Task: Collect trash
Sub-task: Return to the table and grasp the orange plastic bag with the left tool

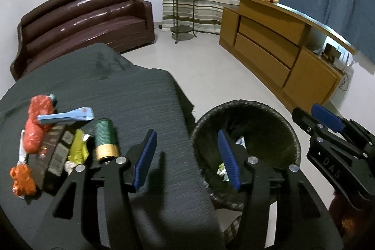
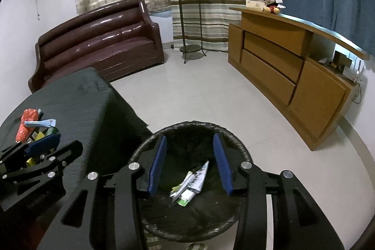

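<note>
Left gripper (image 1: 187,156): blue-padded jaws parted, nothing between them; it spans the edge of the dark grey cloth-covered table (image 1: 145,95) and the rim of the round black woven wastebasket (image 1: 288,132) standing on the floor just beside the table. Right gripper (image 2: 190,163): jaws likewise apart and empty, poised directly over the basket mouth. Inside the basket lie crumpled white and green paper wrappers (image 2: 191,182). Uncollected items remain grouped on the table at the left: a green thread spool with gold end (image 1: 105,139), a red-orange crumpled plastic bag (image 1: 37,123), a light blue flat strip (image 1: 65,117), a yellow wrapper (image 1: 78,149) and a dark flat packet (image 1: 56,156).
</note>
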A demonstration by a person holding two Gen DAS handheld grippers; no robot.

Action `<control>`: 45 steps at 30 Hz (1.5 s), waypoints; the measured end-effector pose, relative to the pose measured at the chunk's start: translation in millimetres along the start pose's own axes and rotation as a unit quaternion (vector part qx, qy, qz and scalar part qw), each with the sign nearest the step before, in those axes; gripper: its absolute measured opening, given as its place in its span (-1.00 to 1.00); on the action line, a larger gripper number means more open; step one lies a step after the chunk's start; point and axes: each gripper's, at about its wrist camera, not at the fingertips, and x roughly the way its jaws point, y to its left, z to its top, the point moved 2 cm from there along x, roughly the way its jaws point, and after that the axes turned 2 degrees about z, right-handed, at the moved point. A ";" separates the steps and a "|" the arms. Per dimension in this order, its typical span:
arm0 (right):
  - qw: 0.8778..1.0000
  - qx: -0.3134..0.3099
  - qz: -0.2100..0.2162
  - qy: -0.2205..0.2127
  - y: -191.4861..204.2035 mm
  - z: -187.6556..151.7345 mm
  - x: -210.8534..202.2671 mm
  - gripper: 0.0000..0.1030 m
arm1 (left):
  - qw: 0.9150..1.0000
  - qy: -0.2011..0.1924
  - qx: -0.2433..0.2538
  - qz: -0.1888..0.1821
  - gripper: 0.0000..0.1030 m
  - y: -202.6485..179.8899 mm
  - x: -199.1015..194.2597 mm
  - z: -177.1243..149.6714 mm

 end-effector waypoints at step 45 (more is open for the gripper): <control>0.986 -0.103 0.124 0.032 169.2 -25.6 -14.2 0.07 | 0.985 0.037 -0.121 0.121 0.03 201.6 -54.5 -67.4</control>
